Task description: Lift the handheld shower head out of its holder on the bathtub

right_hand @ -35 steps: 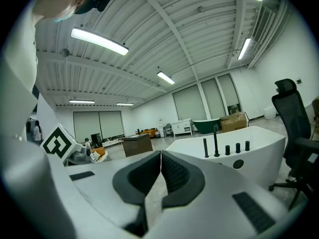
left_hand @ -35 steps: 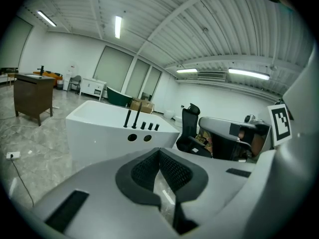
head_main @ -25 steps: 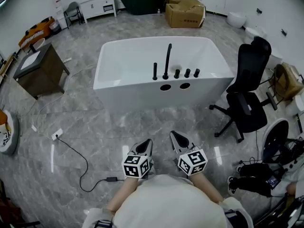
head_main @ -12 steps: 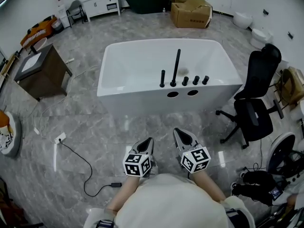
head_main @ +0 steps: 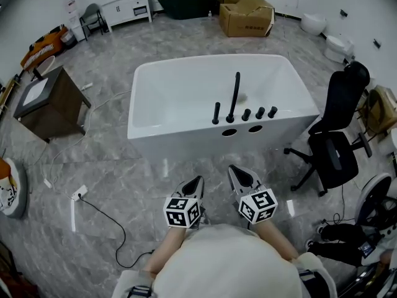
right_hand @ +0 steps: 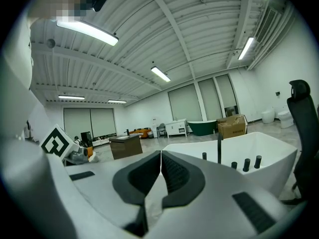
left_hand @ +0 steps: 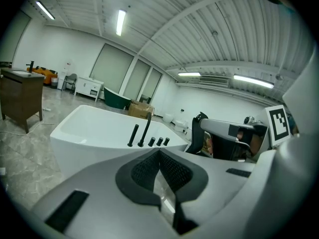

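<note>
A white bathtub stands on the marble floor ahead of me. On its near rim a slim black handheld shower head stands upright in its holder. Beside it are a tall black spout and three black knobs. My left gripper and right gripper hover side by side over the floor, short of the tub, both shut and empty. The left gripper view shows the shower head beyond the shut left gripper. Past my right gripper in the right gripper view is the shower head.
A black office chair stands right of the tub. A brown cabinet is at the left. A power strip with its cable lies on the floor at my left. A cardboard box and a dark tub sit at the back.
Both grippers have moved forward toward the tub, which now sits nearer and lower in the head view. Their jaws stay shut.
</note>
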Tool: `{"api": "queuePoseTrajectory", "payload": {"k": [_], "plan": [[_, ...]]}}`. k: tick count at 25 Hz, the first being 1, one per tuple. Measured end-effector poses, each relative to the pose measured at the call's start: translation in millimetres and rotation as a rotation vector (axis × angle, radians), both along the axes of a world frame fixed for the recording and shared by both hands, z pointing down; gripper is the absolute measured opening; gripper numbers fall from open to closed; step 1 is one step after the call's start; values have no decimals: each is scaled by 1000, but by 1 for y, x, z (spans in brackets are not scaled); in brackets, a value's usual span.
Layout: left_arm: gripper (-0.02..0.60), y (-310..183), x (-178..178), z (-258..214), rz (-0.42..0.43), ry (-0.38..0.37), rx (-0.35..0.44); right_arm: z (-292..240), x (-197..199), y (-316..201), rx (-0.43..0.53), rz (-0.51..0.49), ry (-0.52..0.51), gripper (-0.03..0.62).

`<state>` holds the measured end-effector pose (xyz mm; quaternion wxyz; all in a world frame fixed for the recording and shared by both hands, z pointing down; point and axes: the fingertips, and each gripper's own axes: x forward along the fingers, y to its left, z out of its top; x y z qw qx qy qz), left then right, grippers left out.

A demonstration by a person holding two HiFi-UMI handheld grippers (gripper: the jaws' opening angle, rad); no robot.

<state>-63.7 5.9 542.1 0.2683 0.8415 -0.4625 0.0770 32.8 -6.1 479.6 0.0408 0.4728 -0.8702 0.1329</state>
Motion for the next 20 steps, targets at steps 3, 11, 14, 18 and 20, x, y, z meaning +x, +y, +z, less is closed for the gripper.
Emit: {"api": "queuePoseTrajectory", "payload": {"k": [3, 11, 14, 18, 20], "plan": [[20, -26, -6, -6, 4, 5, 5, -8, -5, -23, 9, 8, 6, 20], [20, -80, -22, -8, 35, 5, 15, -16, -25, -77, 42, 24, 30, 20], [20, -97, -27, -5, 47, 5, 11, -12, -32, -92, 36, 27, 29, 20], [20, -113, -34, 1, 61, 9, 2, -6, -41, -107, 28, 35, 34, 20], [20, -120, -36, 3, 69, 13, -4, -6, -44, -115, 24, 41, 36, 20]]}}
